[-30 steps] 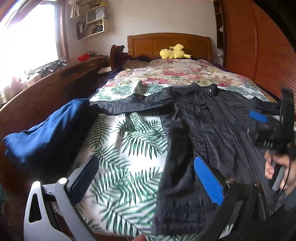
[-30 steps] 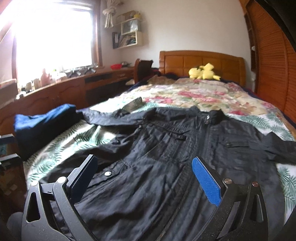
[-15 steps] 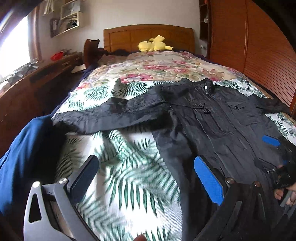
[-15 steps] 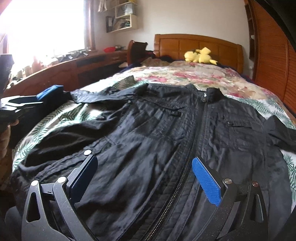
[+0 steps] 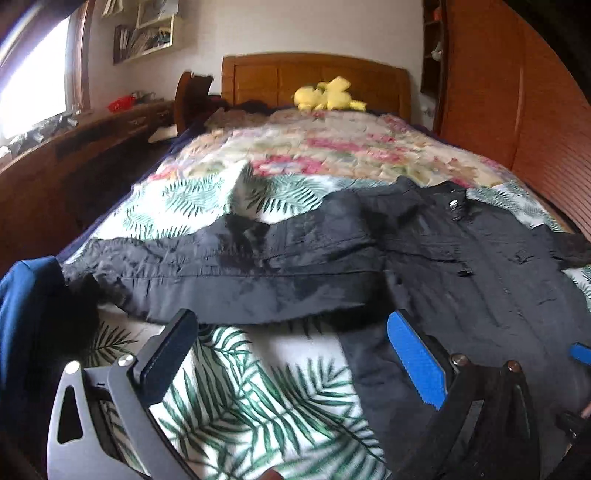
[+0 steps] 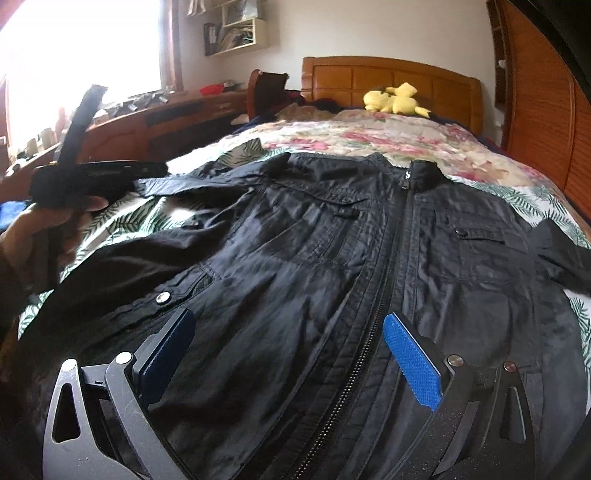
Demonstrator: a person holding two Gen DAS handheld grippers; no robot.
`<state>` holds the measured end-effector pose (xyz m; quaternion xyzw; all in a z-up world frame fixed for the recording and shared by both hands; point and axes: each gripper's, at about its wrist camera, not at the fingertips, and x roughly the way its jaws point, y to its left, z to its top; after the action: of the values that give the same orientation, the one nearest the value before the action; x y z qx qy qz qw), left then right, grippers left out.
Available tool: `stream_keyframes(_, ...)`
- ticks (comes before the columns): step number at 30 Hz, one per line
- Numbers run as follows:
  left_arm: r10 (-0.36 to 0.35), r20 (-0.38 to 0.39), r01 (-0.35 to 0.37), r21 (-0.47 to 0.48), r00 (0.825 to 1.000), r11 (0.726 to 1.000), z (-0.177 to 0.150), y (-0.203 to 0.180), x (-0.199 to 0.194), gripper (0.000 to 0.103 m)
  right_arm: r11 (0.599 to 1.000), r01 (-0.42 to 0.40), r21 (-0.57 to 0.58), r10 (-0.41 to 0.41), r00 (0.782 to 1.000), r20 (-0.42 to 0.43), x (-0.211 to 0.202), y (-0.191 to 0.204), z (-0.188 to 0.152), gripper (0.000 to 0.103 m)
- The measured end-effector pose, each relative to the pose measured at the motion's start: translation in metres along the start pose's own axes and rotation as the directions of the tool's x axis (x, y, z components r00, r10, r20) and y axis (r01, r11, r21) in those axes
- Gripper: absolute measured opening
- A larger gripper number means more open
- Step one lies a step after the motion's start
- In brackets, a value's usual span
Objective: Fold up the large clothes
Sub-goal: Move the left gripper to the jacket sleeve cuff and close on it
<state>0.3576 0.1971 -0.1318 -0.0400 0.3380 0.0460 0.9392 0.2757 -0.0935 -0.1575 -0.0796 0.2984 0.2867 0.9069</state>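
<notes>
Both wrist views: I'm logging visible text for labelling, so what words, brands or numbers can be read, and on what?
None can be read.
Left gripper: faint lettering on its body, too blurred to read.
Jacket: no label or print visible.
Wall shelf: books and papers, too small to read.

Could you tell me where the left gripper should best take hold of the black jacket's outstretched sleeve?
Probably the sleeve near its cuff end, coming from the bed's left edge: it lies flat, stretched sideways from the black jacket, and the open left gripper already faces its lower edge.
</notes>
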Motion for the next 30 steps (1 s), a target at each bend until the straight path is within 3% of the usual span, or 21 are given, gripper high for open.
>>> stream_keyframes(6, -0.042, -0.114, 0.027, -0.128, 0.993, 0.991, -0.002, 0.033, 0.032, 0.103, 1.0, -0.019, -0.025, 0.018, 1.0, -0.01, 0.004, 0.005, 0.0, 0.103)
stream_keyframes(11, -0.077, -0.127, 0.048, -0.216, 0.989, 0.975, -0.004, 0.047, 0.042, 0.103, 0.998, -0.025, -0.049, 0.025, 1.0, -0.014, 0.006, 0.01, 0.0, 0.103)
stream_keyframes(17, -0.164, -0.15, 0.101, -0.359, 0.975, 0.928, -0.003, 0.061, 0.061, 0.093, 0.998, -0.032, -0.054, 0.032, 0.999, -0.008, 0.005, 0.012, 0.0, 0.103)
stream_keyframes(21, -0.233, -0.13, 0.152, -0.451, 0.964, 0.879, 0.001, 0.068, 0.068, 0.06, 0.997, -0.034, -0.072, 0.034, 0.999, -0.009, 0.005, 0.014, 0.0, 0.103)
stream_keyframes(22, -0.222, -0.128, 0.142, -0.457, 0.967, 0.878, 0.002, 0.068, 0.069, 0.053, 0.997, -0.033, -0.074, 0.032, 0.999, -0.008, 0.005, 0.015, 0.0, 0.103)
stream_keyframes(24, -0.181, -0.14, 0.101, -0.445, 0.973, 0.89, 0.005, 0.067, 0.071, 0.024, 0.997, -0.033, -0.076, 0.032, 0.999, -0.005, 0.005, 0.015, 0.0, 0.103)
stream_keyframes(26, -0.159, -0.134, 0.086, -0.434, 0.978, 0.897, 0.006, 0.064, 0.069, 0.011, 0.997, -0.034, -0.075, 0.033, 0.999, -0.004, 0.005, 0.015, 0.0, 0.103)
stream_keyframes(30, -0.099, -0.128, 0.046, -0.362, 0.987, 0.931, 0.012, 0.047, 0.061, 0.001, 0.996, -0.032, -0.077, 0.032, 0.999, 0.001, 0.004, 0.015, 0.0, 0.103)
